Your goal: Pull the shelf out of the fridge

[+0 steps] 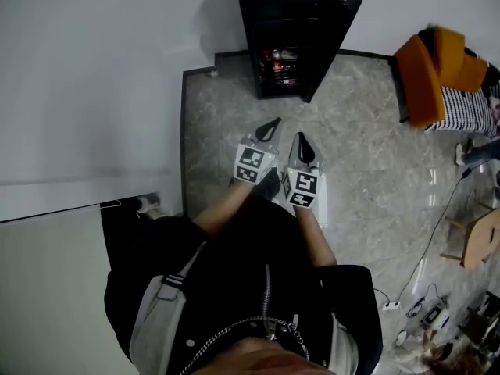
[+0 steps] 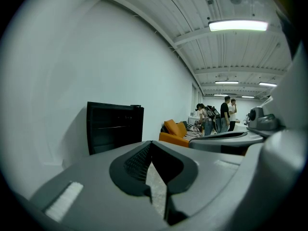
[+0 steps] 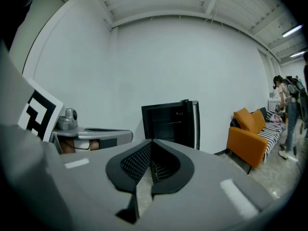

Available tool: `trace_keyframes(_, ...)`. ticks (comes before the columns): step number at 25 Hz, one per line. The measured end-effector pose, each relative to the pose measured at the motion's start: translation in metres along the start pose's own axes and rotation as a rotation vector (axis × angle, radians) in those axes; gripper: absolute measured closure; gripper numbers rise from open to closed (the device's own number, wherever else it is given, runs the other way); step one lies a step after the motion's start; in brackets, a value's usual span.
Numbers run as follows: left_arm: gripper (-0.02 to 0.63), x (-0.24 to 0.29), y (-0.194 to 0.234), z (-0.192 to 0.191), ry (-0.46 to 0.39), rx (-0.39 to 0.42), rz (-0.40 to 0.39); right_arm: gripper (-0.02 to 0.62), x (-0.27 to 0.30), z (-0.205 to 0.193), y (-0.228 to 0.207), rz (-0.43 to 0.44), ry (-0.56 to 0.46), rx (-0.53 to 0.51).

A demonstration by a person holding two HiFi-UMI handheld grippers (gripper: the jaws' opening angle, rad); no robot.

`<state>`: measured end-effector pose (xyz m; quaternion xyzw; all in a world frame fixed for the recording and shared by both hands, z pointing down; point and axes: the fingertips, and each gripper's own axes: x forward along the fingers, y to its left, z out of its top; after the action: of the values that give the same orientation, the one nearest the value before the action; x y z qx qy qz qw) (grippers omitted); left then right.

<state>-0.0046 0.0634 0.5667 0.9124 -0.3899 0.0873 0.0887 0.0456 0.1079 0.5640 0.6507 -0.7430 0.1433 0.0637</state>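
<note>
A small black fridge stands against the white wall with its door swung open to the right. Shelves with a few items show inside it. The fridge also appears in the left gripper view and the right gripper view, where a shelf line crosses its dark inside. My left gripper and right gripper are side by side in front of me, well short of the fridge, both pointing at it. Both are shut and hold nothing.
An orange sofa with a striped cushion stands to the right of the fridge. Cables and small devices lie on the marble floor at the right. Several people stand far off down the room. A white wall panel fills the left.
</note>
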Motion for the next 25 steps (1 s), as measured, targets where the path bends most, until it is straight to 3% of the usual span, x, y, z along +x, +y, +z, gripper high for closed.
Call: trace_keyframes(25, 0.595, 0.104, 0.109, 0.043, -0.045, -0.040, 0.050, 0.594, 0.143, 0.056, -0.017, 0.031, 0.008, -0.057)
